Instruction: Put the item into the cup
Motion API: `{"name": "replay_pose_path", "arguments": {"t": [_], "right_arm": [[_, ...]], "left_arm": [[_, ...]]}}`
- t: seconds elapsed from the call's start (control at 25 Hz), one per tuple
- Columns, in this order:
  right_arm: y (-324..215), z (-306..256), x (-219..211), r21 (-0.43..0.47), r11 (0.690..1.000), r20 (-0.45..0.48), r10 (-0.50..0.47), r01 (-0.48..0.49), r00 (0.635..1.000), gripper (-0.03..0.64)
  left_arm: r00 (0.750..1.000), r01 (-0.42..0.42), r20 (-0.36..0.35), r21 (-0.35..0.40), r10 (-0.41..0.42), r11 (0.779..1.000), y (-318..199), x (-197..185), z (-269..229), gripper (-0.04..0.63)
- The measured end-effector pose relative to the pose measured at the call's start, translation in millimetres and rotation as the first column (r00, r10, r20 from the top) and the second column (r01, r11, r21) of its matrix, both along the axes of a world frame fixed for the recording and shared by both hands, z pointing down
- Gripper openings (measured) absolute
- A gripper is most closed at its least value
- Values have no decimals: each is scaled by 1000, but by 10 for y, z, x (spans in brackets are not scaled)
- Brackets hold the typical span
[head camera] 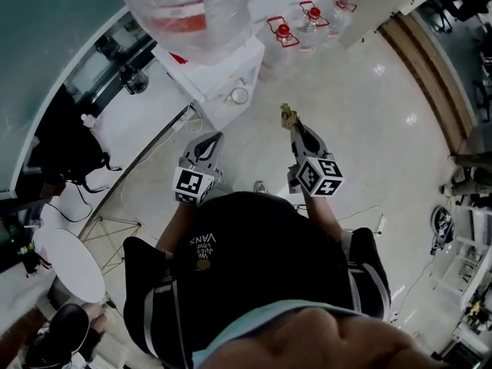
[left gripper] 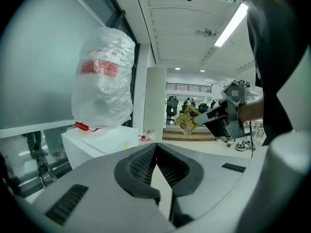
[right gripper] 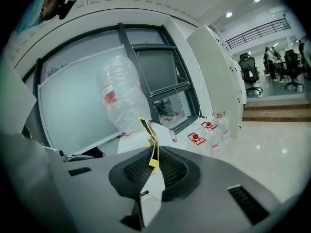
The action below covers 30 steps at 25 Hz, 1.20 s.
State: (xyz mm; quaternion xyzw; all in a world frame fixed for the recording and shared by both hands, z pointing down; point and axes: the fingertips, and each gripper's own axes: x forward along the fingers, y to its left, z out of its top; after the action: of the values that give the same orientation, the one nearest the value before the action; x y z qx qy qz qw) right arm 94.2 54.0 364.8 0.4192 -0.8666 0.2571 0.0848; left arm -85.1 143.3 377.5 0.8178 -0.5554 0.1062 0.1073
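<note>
A small white cup [head camera: 240,95] stands on the white water dispenser [head camera: 207,79], ahead of both grippers. My right gripper [head camera: 293,127] is shut on a yellow sachet [head camera: 287,114], held in the air to the right of the cup. In the right gripper view the sachet [right gripper: 149,139] shows edge-on, sticking up between the pads of the right gripper [right gripper: 151,152]. My left gripper [head camera: 211,139] hovers below and left of the cup, jaws shut with nothing between them. The left gripper view shows the left gripper [left gripper: 155,147] and, beyond it, the right gripper [left gripper: 221,119] holding the sachet [left gripper: 187,120].
A large clear water bottle [head camera: 188,6] sits upside down on the dispenser. Several red-capped bottles [head camera: 307,15] stand on the glossy floor beyond. A round white table [head camera: 71,264] and a dark chair are at lower left. Cables trail along the floor by the wall.
</note>
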Motion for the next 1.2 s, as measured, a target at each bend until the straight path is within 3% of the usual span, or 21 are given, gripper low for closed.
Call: {"name": "replay_pose_path", "arguments": {"t": [0.24,0.52,0.8,1.08,1.2], "right_arm": [[-15,106,-404,-9,995,-38,103,-104,994,55],[-172,339,-648,-28,983,-90,179,-182,980,57],[-519,725,-628,-59,986,-122,150,-158,981,57],[-927,1307,-529,-116,991,-157,47,-66,987,57],[-1101,1563,-530,-135,991,-172,0,-24,985,57]], "left_arm": [[987,-159,1,10,159,987,-198,-362,223,20],[950,-310,16,-77,312,948,-324,-475,721,20],[943,-321,39,-140,329,937,-666,-363,1210,21],[967,-242,24,-235,254,941,-1013,-181,1835,25],[977,-202,8,-266,211,943,-1181,-127,2114,90]]}}
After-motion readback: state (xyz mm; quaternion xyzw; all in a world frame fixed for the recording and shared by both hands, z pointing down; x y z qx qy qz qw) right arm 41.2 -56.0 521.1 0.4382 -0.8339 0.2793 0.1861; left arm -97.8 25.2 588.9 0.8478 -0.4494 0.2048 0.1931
